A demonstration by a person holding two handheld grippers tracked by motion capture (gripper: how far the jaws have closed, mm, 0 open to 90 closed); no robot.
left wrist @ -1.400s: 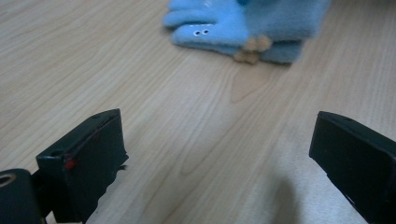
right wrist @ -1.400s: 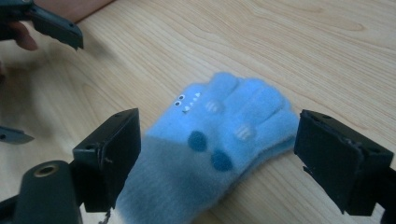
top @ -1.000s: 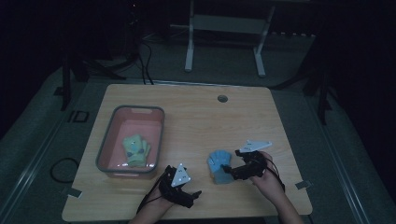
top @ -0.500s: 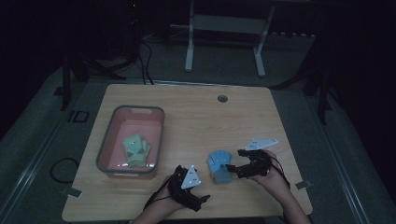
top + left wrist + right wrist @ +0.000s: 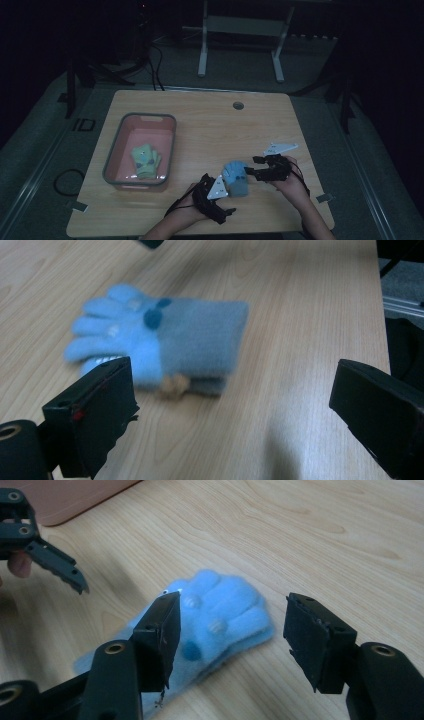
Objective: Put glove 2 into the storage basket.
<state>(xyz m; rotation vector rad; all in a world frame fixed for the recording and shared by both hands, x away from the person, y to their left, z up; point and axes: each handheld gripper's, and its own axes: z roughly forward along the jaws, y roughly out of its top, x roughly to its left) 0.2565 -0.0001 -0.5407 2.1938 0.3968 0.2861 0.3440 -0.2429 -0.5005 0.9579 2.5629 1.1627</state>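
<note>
Gloves [image 5: 235, 177]: a folded blue pair lay flat on the table [image 5: 210, 120], right of the bin [image 5: 165, 150].
Right gripper [image 5: 256, 165]: jaws half-wide, just been closing, nothing pinched, apparently lining up a grasp.
Left gripper [image 5: 235, 405]: jaws wide, empty, facing the cuff.

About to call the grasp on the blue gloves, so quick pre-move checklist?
1. Blue gloves lie flat on the table: ok.
2. Right gripper jaws straddle the gloves' finger end; they have just been closing, pads not yet pressing: ok.
3. Left gripper open, nothing between its jaws, aimed at the cuff end: ok.
4. Grippers apart from each other: ok.
5. Pink bin has room beside the green gloves: ok.
6. Both gloves of the stack will lift together: cannot tell.
</note>
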